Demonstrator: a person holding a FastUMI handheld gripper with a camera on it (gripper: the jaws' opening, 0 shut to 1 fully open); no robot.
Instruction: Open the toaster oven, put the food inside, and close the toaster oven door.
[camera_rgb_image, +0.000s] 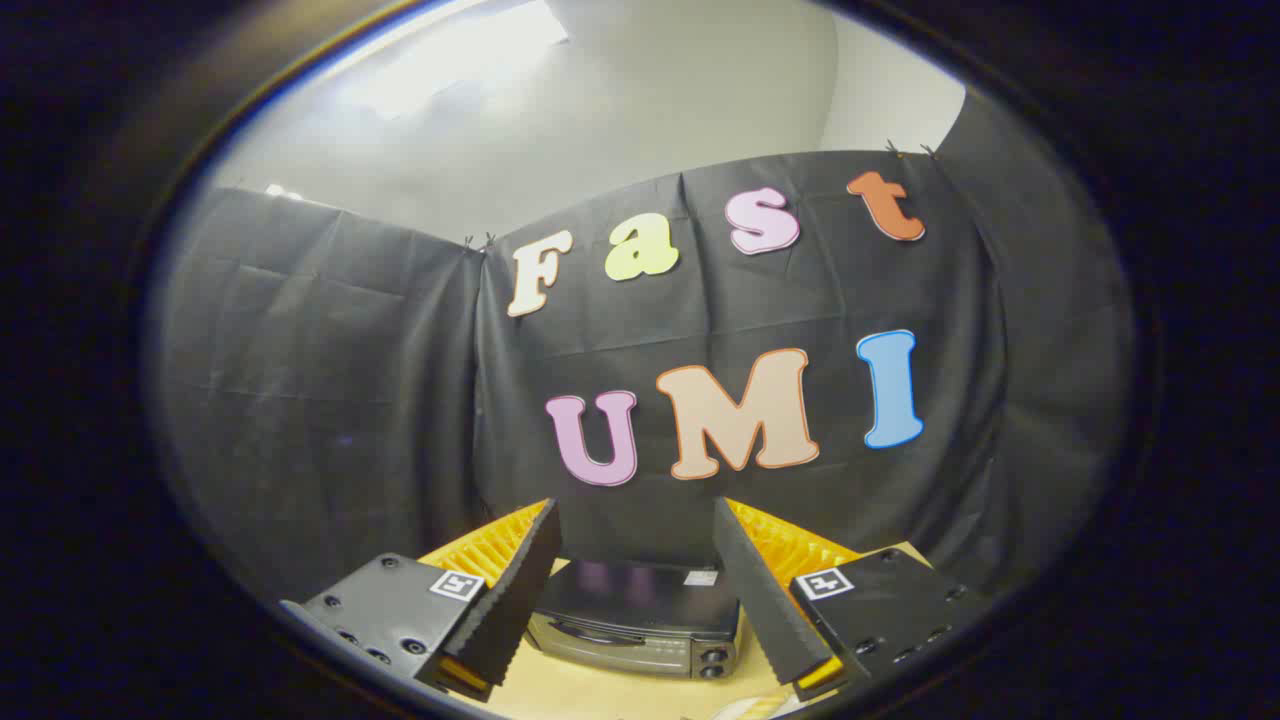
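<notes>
The booth's black cloth wall (330, 400) stands well beyond the hand-held gripper and takes up most of what lies ahead, with a pale room wall and ceiling above it; this suggests the tool is raised and pitched upward, a carrying or approach posture, not a working one. Below, the tabletop (600, 695) is a light, wood-toned surface, and a narrow band of it is visible beneath and between the fingers. The toaster oven (640, 615) sits on that tabletop just ahead of the fingers and framed between them, its dark top facing up, its front turned toward the tool, and two knobs at the side of the front nearer the right finger. Its door appears closed, with the handle a dark curved bar along the upper front; in my judgement the opening step is not yet begun. The hand-held gripper (636, 590) is released: its two ridged black fingers (510, 600) stand wide apart, touching nothing, which suits a first reach for the handle. The oven's lower front and feet are cut off. The food cannot be located. A small pale item near the right finger, on the tabletop, is too cropped to identify.
</notes>
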